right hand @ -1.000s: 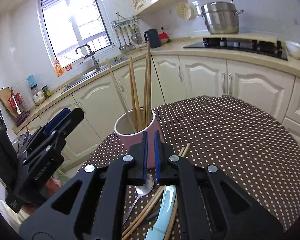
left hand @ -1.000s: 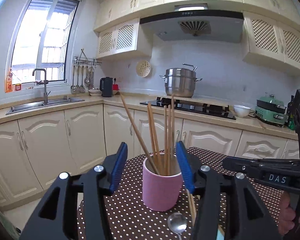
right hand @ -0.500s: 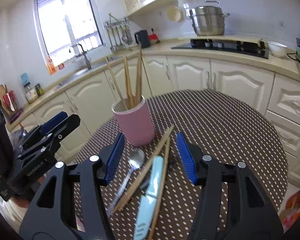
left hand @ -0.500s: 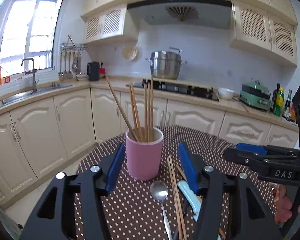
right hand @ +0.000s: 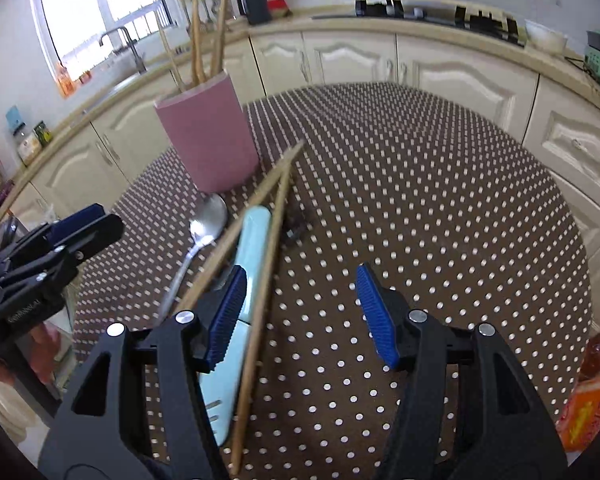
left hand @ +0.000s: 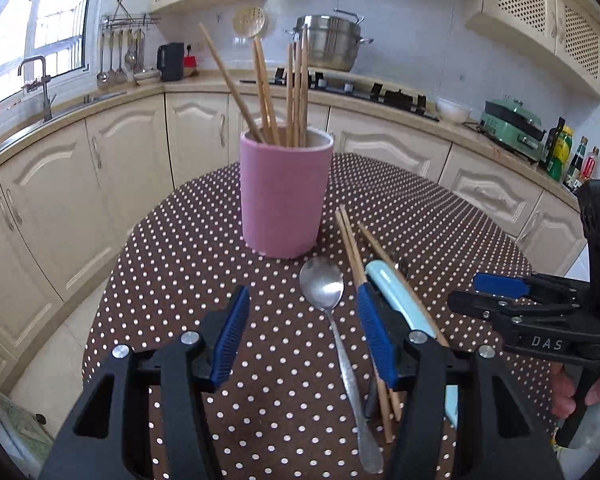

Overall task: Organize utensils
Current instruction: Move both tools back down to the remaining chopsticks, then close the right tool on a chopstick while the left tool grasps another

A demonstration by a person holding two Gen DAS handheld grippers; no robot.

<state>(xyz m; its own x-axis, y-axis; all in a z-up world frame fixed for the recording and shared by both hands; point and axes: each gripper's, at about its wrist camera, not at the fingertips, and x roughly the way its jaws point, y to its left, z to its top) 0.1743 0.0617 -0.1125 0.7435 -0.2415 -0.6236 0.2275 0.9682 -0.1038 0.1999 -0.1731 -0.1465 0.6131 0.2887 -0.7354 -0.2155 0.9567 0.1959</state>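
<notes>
Below centre of the left wrist view, your left gripper (left hand: 300,344) hangs with jaws spread and empty, the spoon (left hand: 324,286) lying between them, likely your next pick. Your right gripper (right hand: 298,312), also spread and empty, hangs beside the loose chopsticks (right hand: 268,208) and blue-handled utensil (right hand: 248,248), probably all bound for the pink cup (left hand: 286,196) upper centre.

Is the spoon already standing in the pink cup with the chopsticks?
No, the spoon lies flat on the dotted tablecloth in front of the pink cup, which holds only wooden chopsticks.
</notes>
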